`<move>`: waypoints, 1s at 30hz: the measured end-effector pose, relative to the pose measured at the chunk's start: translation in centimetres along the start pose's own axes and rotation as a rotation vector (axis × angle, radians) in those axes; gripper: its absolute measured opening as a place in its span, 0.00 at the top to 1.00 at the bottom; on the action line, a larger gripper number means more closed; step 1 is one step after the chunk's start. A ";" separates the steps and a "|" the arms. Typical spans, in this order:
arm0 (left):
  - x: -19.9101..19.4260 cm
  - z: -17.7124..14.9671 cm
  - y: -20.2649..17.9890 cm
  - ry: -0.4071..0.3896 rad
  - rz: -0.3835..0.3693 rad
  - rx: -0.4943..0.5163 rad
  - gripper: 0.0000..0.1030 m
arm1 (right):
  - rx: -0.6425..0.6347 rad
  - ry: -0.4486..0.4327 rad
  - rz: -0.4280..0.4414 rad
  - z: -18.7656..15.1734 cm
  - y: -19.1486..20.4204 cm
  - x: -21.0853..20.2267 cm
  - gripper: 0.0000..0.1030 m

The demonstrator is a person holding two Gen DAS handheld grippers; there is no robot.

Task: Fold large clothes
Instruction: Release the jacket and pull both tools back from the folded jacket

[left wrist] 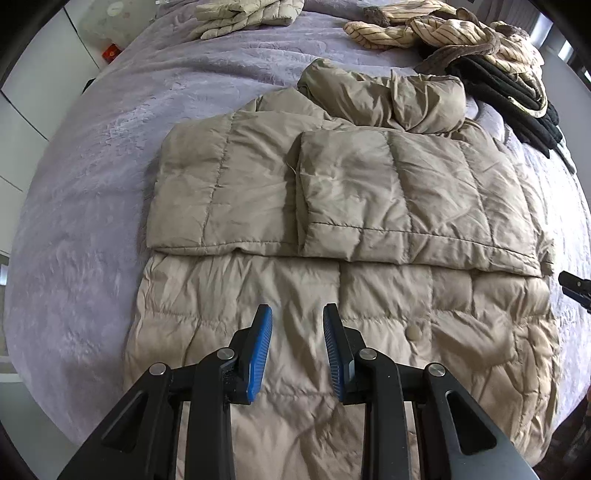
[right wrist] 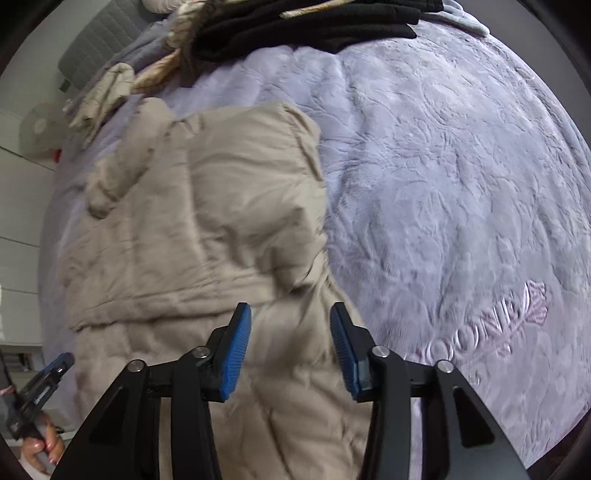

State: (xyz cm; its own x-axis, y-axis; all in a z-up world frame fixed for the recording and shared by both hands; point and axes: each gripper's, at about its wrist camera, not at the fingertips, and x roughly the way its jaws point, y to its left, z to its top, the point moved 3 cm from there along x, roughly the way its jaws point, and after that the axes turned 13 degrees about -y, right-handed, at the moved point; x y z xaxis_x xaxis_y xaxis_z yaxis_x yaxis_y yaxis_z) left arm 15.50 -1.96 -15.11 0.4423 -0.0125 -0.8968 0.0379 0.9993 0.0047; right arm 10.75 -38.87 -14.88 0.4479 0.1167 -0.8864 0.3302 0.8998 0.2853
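Note:
A tan quilted down jacket (left wrist: 332, 221) lies flat on the lavender bedspread (left wrist: 92, 221), both sleeves folded across its upper body, hood bunched at the far end. My left gripper (left wrist: 297, 325) is open and empty, hovering over the jacket's lower half near a snap button (left wrist: 413, 334). In the right wrist view the same jacket (right wrist: 207, 229) fills the left and middle. My right gripper (right wrist: 290, 325) is open and empty above the jacket's right edge. The right gripper's tip shows at the left wrist view's right edge (left wrist: 574, 286). The left gripper shows at the lower left (right wrist: 44, 384), held by a hand.
A folded cream quilted garment (left wrist: 247, 14) lies at the far end of the bed. A striped cream garment (left wrist: 443, 29) and black clothes (left wrist: 509, 99) are piled at the far right. The black pile (right wrist: 314, 26) tops the right wrist view. White cabinets (left wrist: 22, 110) stand left.

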 end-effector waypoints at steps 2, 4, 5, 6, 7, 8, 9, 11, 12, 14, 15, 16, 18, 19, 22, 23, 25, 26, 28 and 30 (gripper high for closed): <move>-0.5 -0.1 -0.2 0.006 0.011 -0.001 0.70 | 0.005 -0.002 0.029 -0.5 0.5 -1.0 0.44; -1.0 -0.2 -0.4 -0.008 0.009 -0.006 0.70 | 0.010 0.001 0.057 -1.0 1.1 -1.9 0.41; -1.5 -0.3 -0.4 -0.021 0.000 -0.014 0.69 | 0.013 0.001 0.064 -1.5 1.3 -2.3 0.40; -1.9 -0.4 -0.4 -0.028 -0.006 -0.021 0.37 | 0.018 0.002 0.077 -1.8 1.6 -2.7 0.35; -2.2 -0.4 -0.3 -0.031 -0.003 -0.030 0.00 | 0.020 0.004 0.085 -2.0 1.8 -2.8 0.30; -2.8 -0.5 -0.2 -0.062 0.016 -0.043 0.01 | 0.021 0.003 0.094 -2.3 2.1 -3.1 0.27; -3.1 -0.5 -0.1 -0.071 0.020 -0.042 0.01 | 0.017 -0.001 0.097 -2.4 2.4 -3.5 0.26; -3.6 -0.7 0.0 -0.069 0.015 -0.028 0.01 | 0.006 -0.007 0.097 -2.5 3.0 -3.9 0.26; -3.8 -0.9 -0.1 -0.070 0.021 -0.026 0.01 | 0.005 -0.012 0.102 -2.6 3.2 -4.2 0.23; -4.5 -1.2 -0.2 -0.079 0.035 -0.013 0.01 | 0.013 -0.028 0.118 -2.6 3.2 -4.8 0.15; -5.0 -1.2 0.0 -0.092 0.049 -0.010 0.01 | 0.013 -0.045 0.127 -2.6 3.3 -5.2 0.15; -5.4 -1.4 0.0 -0.100 0.054 -0.013 0.01 | 0.009 -0.064 0.127 -2.7 3.3 -5.8 0.14; -6.4 -1.8 0.2 -0.115 0.065 -0.024 0.01 | 0.000 -0.098 0.133 -2.7 3.6 -6.5 0.14; -6.7 -1.9 0.3 -0.119 0.069 -0.026 0.01 | -0.002 -0.117 0.141 -2.7 3.7 -6.9 0.14; -7.4 -2.4 0.7 -0.118 0.076 -0.029 0.01 | -0.005 -0.141 0.168 -2.7 4.2 -7.6 0.13; -7.6 -2.7 0.7 -0.110 0.068 -0.029 0.01 | -0.010 -0.138 0.175 -2.7 4.3 -7.7 0.13; -8.0 -3.2 0.8 -0.108 0.069 -0.033 0.01 | -0.015 -0.126 0.189 -2.9 4.7 -7.9 0.13; -8.3 -3.6 0.9 -0.106 0.059 -0.038 0.01 | -0.017 -0.119 0.193 -3.1 4.9 -8.0 0.13; -8.5 -4.0 1.1 -0.096 0.046 -0.045 0.01 | -0.025 -0.117 0.187 -3.5 5.1 -8.4 0.13; -8.9 -4.6 1.4 -0.090 0.044 -0.051 0.01 | -0.033 -0.109 0.190 -4.0 5.5 -8.8 0.13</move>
State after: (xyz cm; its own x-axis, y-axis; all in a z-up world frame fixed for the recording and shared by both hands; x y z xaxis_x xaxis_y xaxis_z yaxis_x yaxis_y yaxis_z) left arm 7.56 -0.32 -9.17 0.5216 0.0305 -0.8527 -0.0278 0.9994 0.0187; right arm 5.25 -33.30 -6.94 0.5871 0.2413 -0.7727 0.2048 0.8792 0.4302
